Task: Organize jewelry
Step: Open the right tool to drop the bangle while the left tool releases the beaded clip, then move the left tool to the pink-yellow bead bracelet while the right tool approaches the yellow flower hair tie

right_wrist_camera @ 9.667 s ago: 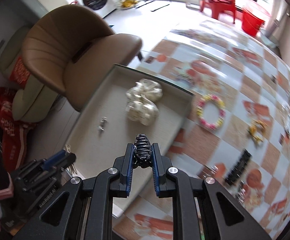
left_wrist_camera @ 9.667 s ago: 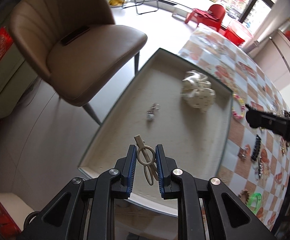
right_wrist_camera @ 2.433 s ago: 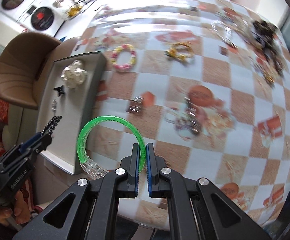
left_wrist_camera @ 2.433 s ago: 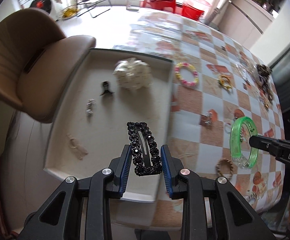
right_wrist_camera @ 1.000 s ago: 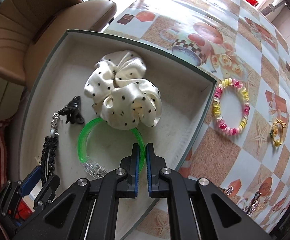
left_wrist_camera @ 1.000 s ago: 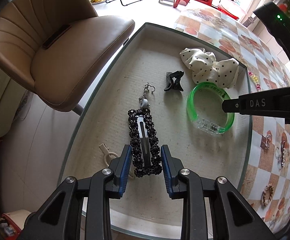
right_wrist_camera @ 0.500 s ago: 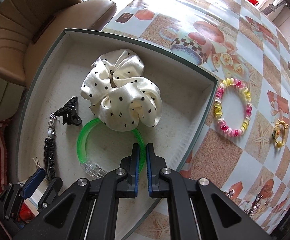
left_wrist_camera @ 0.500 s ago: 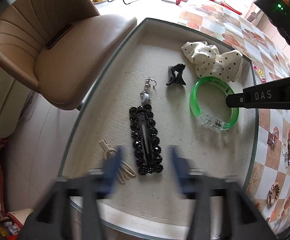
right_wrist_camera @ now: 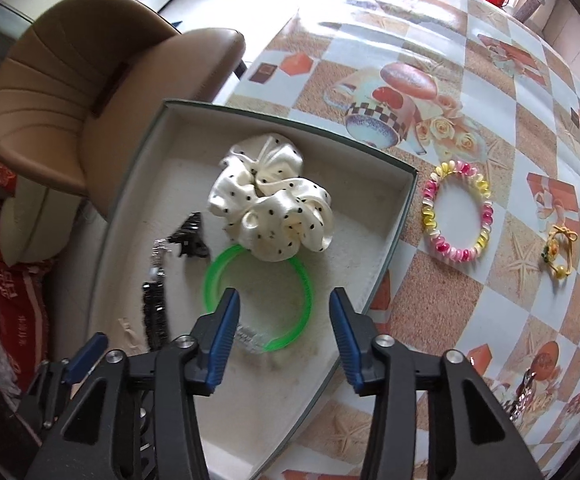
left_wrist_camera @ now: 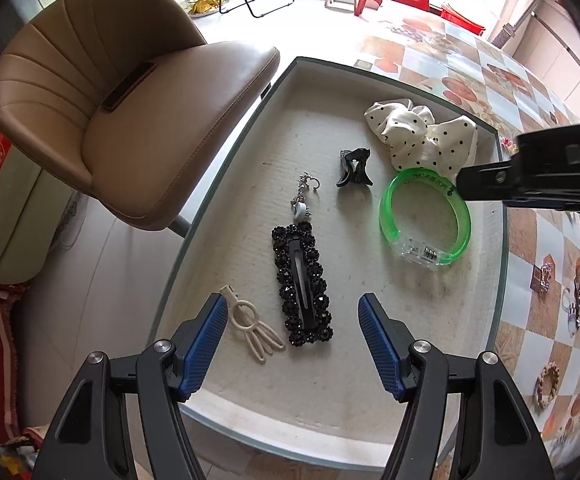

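A shallow grey-rimmed tray (left_wrist_camera: 226,208) (right_wrist_camera: 393,240) holds the sorted pieces. My left gripper (left_wrist_camera: 290,336) is open and empty; the black beaded hair clip (left_wrist_camera: 302,284) lies flat on the tray between its fingers. A beige clip (left_wrist_camera: 252,328) lies by the left finger. My right gripper (right_wrist_camera: 284,328) is open and empty just above the green bangle (right_wrist_camera: 258,300) (left_wrist_camera: 423,216), which rests on the tray. A polka-dot scrunchie (left_wrist_camera: 421,136) (right_wrist_camera: 274,208), a small black claw clip (left_wrist_camera: 353,168) (right_wrist_camera: 190,238) and a silver charm (left_wrist_camera: 302,200) also lie there.
A pink-and-yellow bead bracelet (right_wrist_camera: 457,216) and a yellow charm (right_wrist_camera: 557,254) lie on the checkered tablecloth right of the tray. More jewelry (left_wrist_camera: 573,300) sits on the cloth further right. A brown chair (left_wrist_camera: 122,92) stands left of the table. The right gripper's body (left_wrist_camera: 537,168) reaches over the tray's right rim.
Both grippers have opened. The left let go of the black beaded clip and the right let go of the green bangle; both now lie on the tray. The right gripper has pulled back slightly.
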A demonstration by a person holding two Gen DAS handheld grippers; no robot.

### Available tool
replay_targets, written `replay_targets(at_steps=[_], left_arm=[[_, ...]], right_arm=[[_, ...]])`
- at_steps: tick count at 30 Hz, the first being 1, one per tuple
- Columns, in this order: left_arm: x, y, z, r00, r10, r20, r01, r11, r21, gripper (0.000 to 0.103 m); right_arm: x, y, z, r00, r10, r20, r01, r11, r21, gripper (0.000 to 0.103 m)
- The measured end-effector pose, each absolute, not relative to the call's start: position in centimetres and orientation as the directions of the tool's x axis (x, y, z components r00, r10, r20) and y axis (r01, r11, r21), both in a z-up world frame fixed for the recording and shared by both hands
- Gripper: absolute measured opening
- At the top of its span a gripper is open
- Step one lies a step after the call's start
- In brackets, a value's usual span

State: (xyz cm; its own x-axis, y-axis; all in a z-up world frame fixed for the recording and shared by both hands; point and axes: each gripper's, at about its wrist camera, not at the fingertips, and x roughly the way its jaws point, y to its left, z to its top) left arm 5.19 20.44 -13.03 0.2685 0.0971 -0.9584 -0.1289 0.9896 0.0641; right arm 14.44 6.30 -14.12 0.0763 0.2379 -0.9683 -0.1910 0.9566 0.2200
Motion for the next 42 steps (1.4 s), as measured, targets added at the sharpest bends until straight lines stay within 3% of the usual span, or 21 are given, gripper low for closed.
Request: replay_targets(at_steps=[7,8,9,10,20,23,28,31,42], left_arm=[[4.5,19.6,-11.8,0.275,0.103,-0.956,-0.107,0.991,0.076,0.071],[4.4,19.4,-11.6,0.276,0.104,-0.955,-0.099,0.992,0.079,0.079],[4.2,19.1,-11.4,0.281,0.107,-0.954,-0.088,0.992,0.085,0.096],[4.2,18.8,-11.1,0.291,0.111,-0.95,-0.08,0.993,0.092,0.1],[4.2,15.1,-9.1,0.314,0.081,-0.946,0.018,0.996,0.091,0.1],[4.3,13.5,-8.5,0.317,0.056,-0.947,0.055,0.996,0.077,0.1],[4.3,11.1,-7.9,0.317,0.013,-0.948,0.128,0.99,0.057,0.1],[4.4,9.7,-7.6,0.322,-0.012,-0.947,0.178,0.983,0.048,0.1],[5.5,6.2,-6.8,0.343,-0.05,-0.938,0.256,0.966,0.042,0.1]], right_arm=[[12.2,3.3,-11.7,0.102,0.276,-0.956,-0.142,0.955,0.261,0.061],[11.7,2.8,-11.5,0.104,0.279,-0.955,-0.131,0.955,0.264,0.062],[11.3,1.9,-11.3,0.108,0.281,-0.954,-0.115,0.956,0.269,0.062],[11.1,1.1,-11.2,0.111,0.281,-0.953,-0.102,0.957,0.271,0.062],[7.5,-6.9,-10.3,0.14,0.244,-0.96,0.065,0.965,0.255,0.063],[6.5,-9.2,-10.1,0.148,0.229,-0.962,0.111,0.963,0.247,0.073],[4.2,-12.5,-9.8,0.167,0.205,-0.964,0.193,0.952,0.236,0.075],[3.0,-14.1,-9.6,0.178,0.17,-0.969,0.247,0.946,0.211,0.084],[1.0,-16.9,-9.8,0.205,0.115,-0.972,0.331,0.926,0.18,0.087]])
